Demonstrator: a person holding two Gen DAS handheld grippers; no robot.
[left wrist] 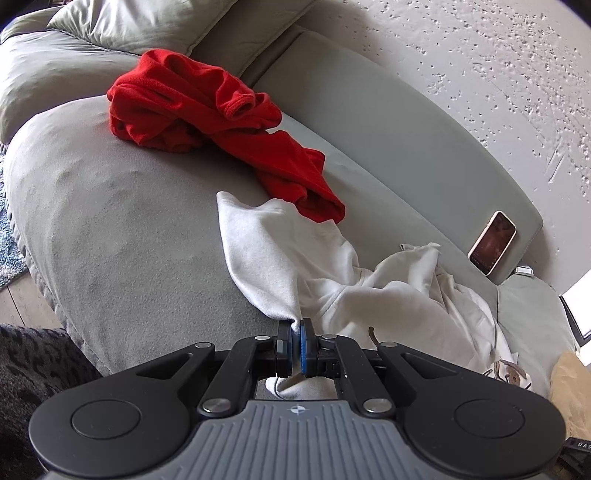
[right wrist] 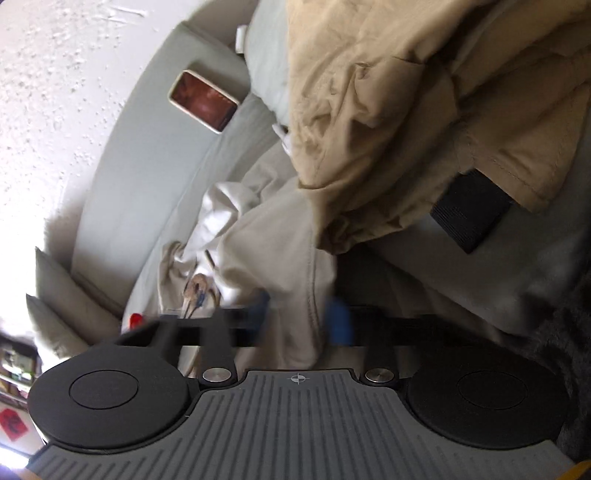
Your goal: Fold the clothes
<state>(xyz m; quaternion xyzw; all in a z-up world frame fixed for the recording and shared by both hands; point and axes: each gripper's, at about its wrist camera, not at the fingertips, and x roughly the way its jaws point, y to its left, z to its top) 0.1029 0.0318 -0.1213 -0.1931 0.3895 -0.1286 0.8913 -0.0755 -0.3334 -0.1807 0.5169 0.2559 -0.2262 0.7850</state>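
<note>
Two handheld tongs work over a grey-green sofa (left wrist: 129, 229) strewn with clothes. The left tongs (left wrist: 295, 345) are clenched on a pinch of a white garment (left wrist: 280, 251), which lies crumpled across the seat cushion toward the sofa's right end. Its far corner touches a red fleece garment (left wrist: 207, 118) heaped farther along the seat, near a pale pillow (left wrist: 140, 22). A phone (left wrist: 492, 242) in a pale case leans against the backrest, its screen dim and unreadable. In the blurred right wrist view, the right tongs (right wrist: 301, 319) stand parted, blue pads on either side of a hanging fold of the white garment (right wrist: 291, 258); whether they touch it cannot be told. A tan garment (right wrist: 388, 110) is piled just beyond, over a black strap (right wrist: 469, 210). A red sign (right wrist: 13, 424) at the lower left edge bears a dark character, too blurred to read.
</note>
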